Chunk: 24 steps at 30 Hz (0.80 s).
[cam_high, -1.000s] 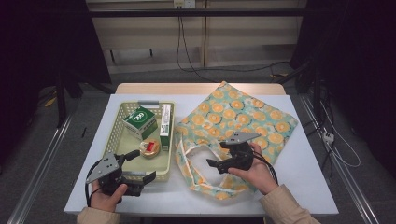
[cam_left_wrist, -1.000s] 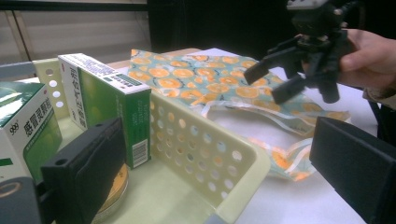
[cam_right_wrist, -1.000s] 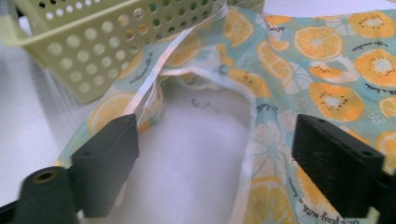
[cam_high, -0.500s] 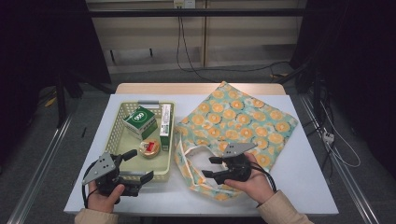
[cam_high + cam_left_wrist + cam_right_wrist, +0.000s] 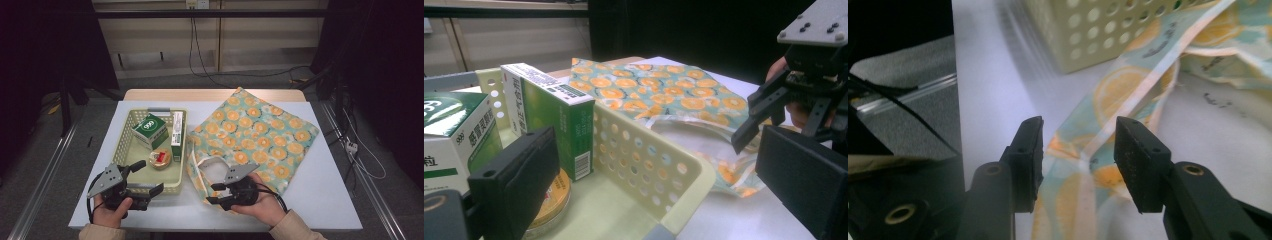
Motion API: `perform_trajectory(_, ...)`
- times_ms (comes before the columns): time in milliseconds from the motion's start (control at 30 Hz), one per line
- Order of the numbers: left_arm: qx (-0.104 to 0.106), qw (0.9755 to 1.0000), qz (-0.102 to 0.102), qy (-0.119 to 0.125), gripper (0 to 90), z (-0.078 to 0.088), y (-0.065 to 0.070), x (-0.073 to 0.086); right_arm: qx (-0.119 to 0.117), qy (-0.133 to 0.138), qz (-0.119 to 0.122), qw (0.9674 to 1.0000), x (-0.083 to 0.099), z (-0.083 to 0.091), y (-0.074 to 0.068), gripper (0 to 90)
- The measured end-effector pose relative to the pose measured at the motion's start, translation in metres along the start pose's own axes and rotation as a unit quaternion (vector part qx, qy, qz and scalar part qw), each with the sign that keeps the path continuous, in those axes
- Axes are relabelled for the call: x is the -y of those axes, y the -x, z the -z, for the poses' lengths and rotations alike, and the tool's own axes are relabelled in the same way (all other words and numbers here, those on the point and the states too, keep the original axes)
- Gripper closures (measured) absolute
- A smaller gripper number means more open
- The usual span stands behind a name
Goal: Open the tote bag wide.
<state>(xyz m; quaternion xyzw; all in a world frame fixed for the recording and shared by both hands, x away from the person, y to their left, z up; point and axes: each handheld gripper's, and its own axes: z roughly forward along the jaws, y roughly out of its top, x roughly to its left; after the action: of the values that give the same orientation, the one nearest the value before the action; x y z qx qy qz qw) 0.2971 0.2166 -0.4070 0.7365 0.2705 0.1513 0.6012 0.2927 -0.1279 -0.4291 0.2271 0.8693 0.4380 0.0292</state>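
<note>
"999" in white on green top of white-and-green cardboard box (image 5: pixel 149 129) in cream perforated plastic basket (image 5: pixel 123 145); same box (image 5: pixel 454 137) in left gripper view: "999", Chinese characters "感冒灵颗粒", "粒" lower down. Barcode on end of tall green-and-white carton (image 5: pixel 555 120), small print unreadable

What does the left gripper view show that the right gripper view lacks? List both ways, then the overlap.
Left gripper view: a green box, a white box, a round tin, and the right gripper beyond the basket. Right gripper view: its own fingers, which have just been closing, astride the strap without pressing it, plus floor beside the table. Both: basket, bag, table.
</note>
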Motion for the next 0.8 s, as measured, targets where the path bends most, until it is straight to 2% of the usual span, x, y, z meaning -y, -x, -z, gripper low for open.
perform_trajectory(167,-0.001,1.0,0.0,0.0,3.7,0.001,0.0,0.0,0.002,-0.023,0.009,0.9997,0.006,-0.011,-0.002,55.2)
perform_trajectory(333,-0.002,1.0,-0.001,0.0,3.7,0.002,-0.001,0.0,-0.001,-0.043,0.013,0.999,0.014,-0.017,-0.001,59.0)
perform_trajectory(633,-0.004,1.0,0.002,0.005,3.7,0.002,-0.004,0.001,0.005,-0.047,0.01,0.9988,0.014,-0.02,0.003,74.0)
perform_trajectory(800,-0.003,1.0,0.003,0.006,3.7,0.001,-0.004,0.001,-0.006,-0.036,-0.001,0.9993,0.012,-0.015,0.004,80.2)
